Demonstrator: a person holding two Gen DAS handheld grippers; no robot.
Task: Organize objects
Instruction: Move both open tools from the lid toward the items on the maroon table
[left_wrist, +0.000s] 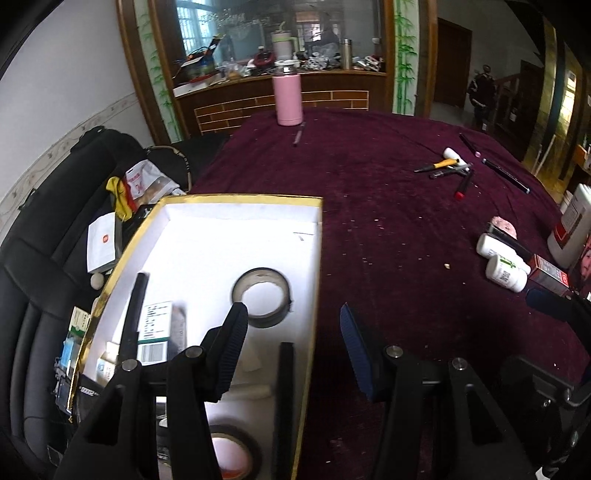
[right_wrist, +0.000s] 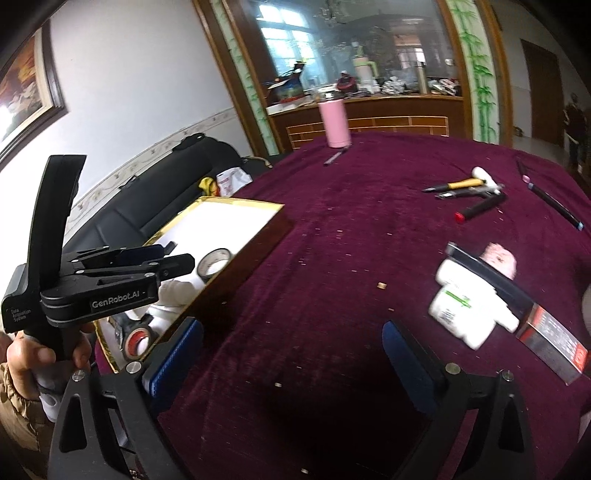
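A gold-rimmed box (left_wrist: 240, 198) with a white inside lies at the left edge of the maroon table. In it are a dark tape roll (left_wrist: 263, 295), a second roll with a red core (left_wrist: 229, 454) and a small white carton (left_wrist: 159, 328). My left gripper (left_wrist: 291, 343) hangs over the box's right wall, open, nothing between its fingers. In the right wrist view a hand holds that left gripper (right_wrist: 177, 256) above the box (right_wrist: 236, 202). My right gripper (right_wrist: 291, 354) stands wide open over bare cloth, empty. Two white bottles (right_wrist: 461, 306) lie to its right.
A long black box (right_wrist: 491, 280) and a red-ended carton (right_wrist: 554, 343) lie beside the bottles. Pens and a red-capped marker (right_wrist: 480, 207) are scattered further back. A pink flask (right_wrist: 335, 123) stands at the far edge. A black sofa (left_wrist: 55, 206) with clutter sits left of the table.
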